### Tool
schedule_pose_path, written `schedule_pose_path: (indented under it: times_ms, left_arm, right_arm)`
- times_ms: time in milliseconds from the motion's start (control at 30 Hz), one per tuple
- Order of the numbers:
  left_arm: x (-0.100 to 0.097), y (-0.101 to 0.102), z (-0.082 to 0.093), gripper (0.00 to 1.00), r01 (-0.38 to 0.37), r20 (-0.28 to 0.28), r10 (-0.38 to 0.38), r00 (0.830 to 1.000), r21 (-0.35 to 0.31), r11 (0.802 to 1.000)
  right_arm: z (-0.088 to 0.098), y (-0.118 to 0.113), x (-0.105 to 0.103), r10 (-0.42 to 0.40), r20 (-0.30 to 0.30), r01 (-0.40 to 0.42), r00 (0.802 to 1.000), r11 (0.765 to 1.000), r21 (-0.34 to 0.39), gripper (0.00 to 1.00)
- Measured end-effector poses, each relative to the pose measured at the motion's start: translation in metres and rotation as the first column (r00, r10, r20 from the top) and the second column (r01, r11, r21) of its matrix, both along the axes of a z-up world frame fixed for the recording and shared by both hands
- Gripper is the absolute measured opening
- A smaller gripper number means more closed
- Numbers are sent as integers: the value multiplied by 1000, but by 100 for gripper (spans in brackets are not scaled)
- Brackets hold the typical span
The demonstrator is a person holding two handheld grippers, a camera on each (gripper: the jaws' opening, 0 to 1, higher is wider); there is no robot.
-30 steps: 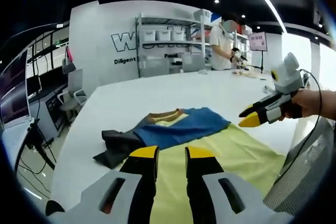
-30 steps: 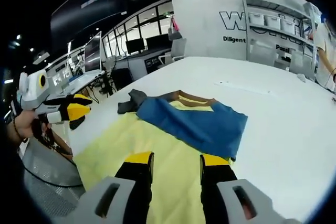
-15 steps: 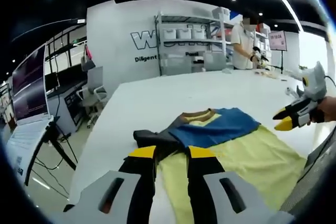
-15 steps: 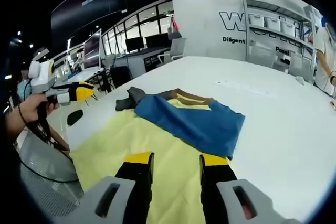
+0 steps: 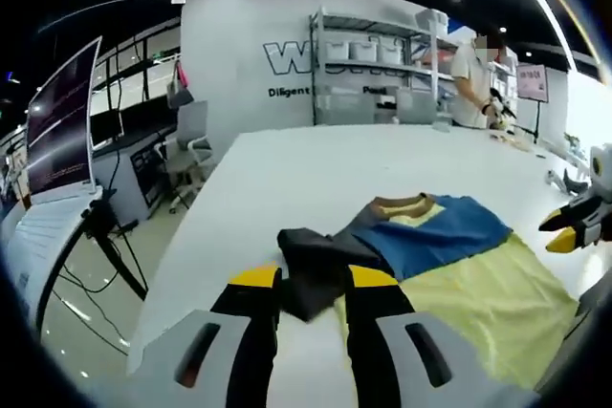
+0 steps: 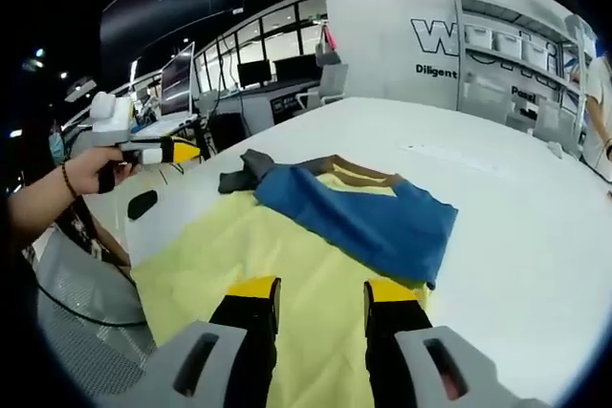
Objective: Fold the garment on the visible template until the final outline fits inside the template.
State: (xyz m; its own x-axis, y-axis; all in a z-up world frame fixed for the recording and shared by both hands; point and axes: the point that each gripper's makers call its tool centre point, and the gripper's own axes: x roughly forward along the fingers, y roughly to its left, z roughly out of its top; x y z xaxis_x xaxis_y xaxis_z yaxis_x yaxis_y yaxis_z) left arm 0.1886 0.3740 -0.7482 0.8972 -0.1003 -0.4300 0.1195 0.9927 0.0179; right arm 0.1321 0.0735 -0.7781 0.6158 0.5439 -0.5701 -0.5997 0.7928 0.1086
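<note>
**Left gripper lines up on stray sleeve as fold nears its last tuck**

The left gripper [image 5: 313,286] hangs low over the table [image 5: 287,169], jaws parted with a clear gap and nothing between them; the dark sleeve [image 5: 316,260] lies just beyond the tips and looks framed by them. The right gripper [image 6: 323,295] hovers above the near end of the yellow template [image 6: 239,265], jaws likewise apart and empty. In the left gripper view its yellow tips show at the right edge, off the cloth; in the right gripper view the left gripper sits at the far left in a hand [image 6: 100,171], raised clear of the table.

The garment [image 6: 368,222] lies at the far end of the template, its blue body already doubled over, a brown collar [image 6: 354,175] showing at the top. The body appears to rest on the yellow sheet, but the sleeve spills off the template's corner onto bare white table, so the outline does not yet fit.

The step in hand looks to be the sleeve fold. The next move would call for lowering the left jaws onto the sleeve's outer end, closing on one layer, and carrying it inward over the blue body without dragging the rest off the sheet. Shelving [image 5: 378,69] and a person stand far behind.
</note>
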Motion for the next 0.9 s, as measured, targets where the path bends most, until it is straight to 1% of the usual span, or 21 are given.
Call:
schedule_pose_path:
  times_ms: [100,167,200,233,267,333,400,433,500,567,633,667,700,867,900]
  left_arm:
    - [11,9,-11,22,-13,-26,13,1000,11,1000]
    - [16,18,-15,23,-13,-46,18,999,106,994]
    - [19,20,-15,23,1,-45,6,999,146,989]
    - [23,19,-15,23,17,-37,-11,999,166,986]
    - [27,19,-18,24,17,-43,-11,999,146,989]
    - [31,18,-22,26,31,-48,-25,999,139,990]
    - [35,22,-29,27,34,-61,-25,998,140,990]
    - [36,23,-34,28,44,-76,-33,997,148,988]
    - [37,24,-37,30,49,-82,-37,996,160,986]
    - [40,27,-41,28,56,-88,-41,995,168,984]
    - [42,31,-47,27,42,-104,-28,994,134,990]
    - [42,31,-49,27,40,-105,-27,994,130,991]
    - [42,36,-55,27,16,-124,-3,992,108,994]
    - [43,41,-68,26,6,-150,6,989,78,997]
    - [41,41,-74,26,-24,-178,30,984,35,999]
  right_arm:
    - [-1,-1,-2,1,-4,-1,1000,1000,-3,30]
    - [-1,-1,-2,-1,0,1,1000,1000,0,31]
    - [-1,-1,-2,-1,0,1,1000,1000,0,30]
    - [-1,-1,-2,-1,-2,1,1000,1000,2,30]
    - [-1,-1,-2,-3,-3,3,1000,1000,2,31]
    - [-1,-2,-2,-4,-2,4,1000,1000,1,31]
    - [-1,-2,-1,-8,-2,8,1000,1000,0,31]
    - [-1,-2,-1,-8,-1,8,1000,1000,1,31]
    - [-1,-2,-2,-7,-2,7,1000,1000,0,31]
    - [-2,-2,-2,-5,-5,5,1000,1000,-4,31]
    - [-3,-3,-3,-8,-8,8,1000,1000,-7,31]
    - [-3,-4,-3,-10,-8,9,1000,1000,-7,31]
    - [-3,-4,-3,-12,-9,12,1000,1000,-6,31]
    - [-2,-5,-3,-13,-6,13,1000,1000,-9,31]
    - [-1,-6,-3,-16,-5,16,1000,1000,-9,31]
